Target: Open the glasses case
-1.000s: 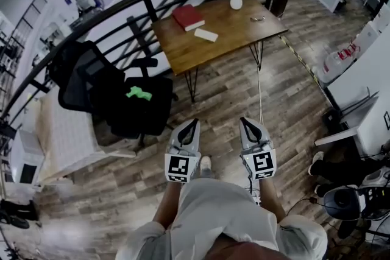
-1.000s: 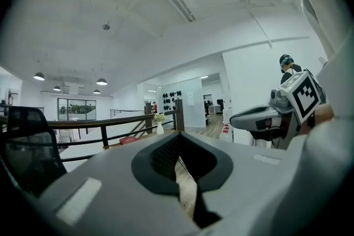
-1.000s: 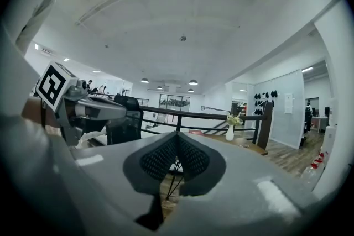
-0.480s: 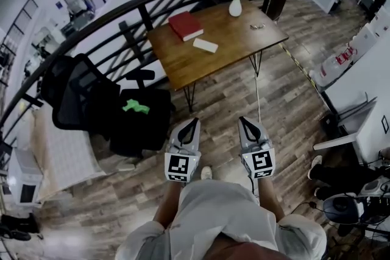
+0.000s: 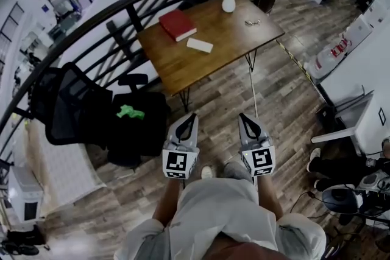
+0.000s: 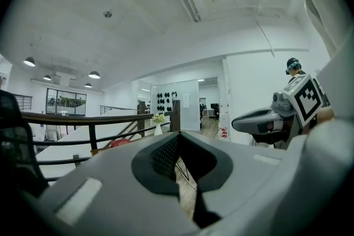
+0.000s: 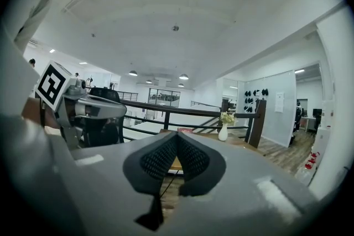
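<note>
You held left gripper (image 5: 190, 120) and right gripper (image 5: 244, 119) level, jaws closed and empty, nothing being within reach. The flat white glasses case (image 5: 199, 45) lay well apart, mid brown wooden table (image 5: 183, 73).

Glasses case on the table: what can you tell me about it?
The glasses case is a pale, flat, oblong box that looks shut. It lies flat on the wooden table, near the front corner of the red book. Only the table touches it.
</note>
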Motion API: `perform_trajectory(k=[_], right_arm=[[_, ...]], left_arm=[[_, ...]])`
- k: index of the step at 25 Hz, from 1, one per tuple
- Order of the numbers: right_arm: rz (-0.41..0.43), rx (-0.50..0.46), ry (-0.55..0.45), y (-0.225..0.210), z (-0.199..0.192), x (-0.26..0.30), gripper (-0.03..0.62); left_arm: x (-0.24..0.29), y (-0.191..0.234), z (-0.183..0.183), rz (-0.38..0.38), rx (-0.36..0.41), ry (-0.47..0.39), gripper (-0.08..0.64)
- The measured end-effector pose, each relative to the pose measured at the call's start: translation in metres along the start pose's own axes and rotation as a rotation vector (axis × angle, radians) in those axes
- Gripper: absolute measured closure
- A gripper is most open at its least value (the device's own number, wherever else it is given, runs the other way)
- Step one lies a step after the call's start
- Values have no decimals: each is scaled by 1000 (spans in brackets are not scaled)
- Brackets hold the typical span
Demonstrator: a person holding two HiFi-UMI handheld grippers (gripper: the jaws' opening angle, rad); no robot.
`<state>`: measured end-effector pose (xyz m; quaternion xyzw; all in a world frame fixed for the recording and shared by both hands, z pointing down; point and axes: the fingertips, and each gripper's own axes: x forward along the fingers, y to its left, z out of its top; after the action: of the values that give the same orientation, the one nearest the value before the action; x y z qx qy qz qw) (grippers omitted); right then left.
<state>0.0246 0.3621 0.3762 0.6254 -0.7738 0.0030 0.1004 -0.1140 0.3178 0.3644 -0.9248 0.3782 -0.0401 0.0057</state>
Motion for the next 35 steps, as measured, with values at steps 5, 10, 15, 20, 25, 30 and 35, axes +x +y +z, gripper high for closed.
perform_trajectory(k=[5,10,15,20,25,30,35], right_arm=[[-2,-1,-1,-10,-1,18,589],[14,14,-15,-25,0,42,589],[39,20,-42,-50,8,73,589],[72,25,-62,-72,16,99,589],[101,36,-58,-90,16,120,589],[133,36,-55,-108,16,141,589],[164,34,-60,-128,22,161,589]], left_arm=[[18,9,-3,1,-5,5,540],[39,17,-4,17,3,12,540],[68,33,3,59,21,14,540],[98,42,11,93,32,13,540],[126,45,17,108,40,19,540],[150,51,20,138,43,22,540],[174,58,25,172,43,22,540]])
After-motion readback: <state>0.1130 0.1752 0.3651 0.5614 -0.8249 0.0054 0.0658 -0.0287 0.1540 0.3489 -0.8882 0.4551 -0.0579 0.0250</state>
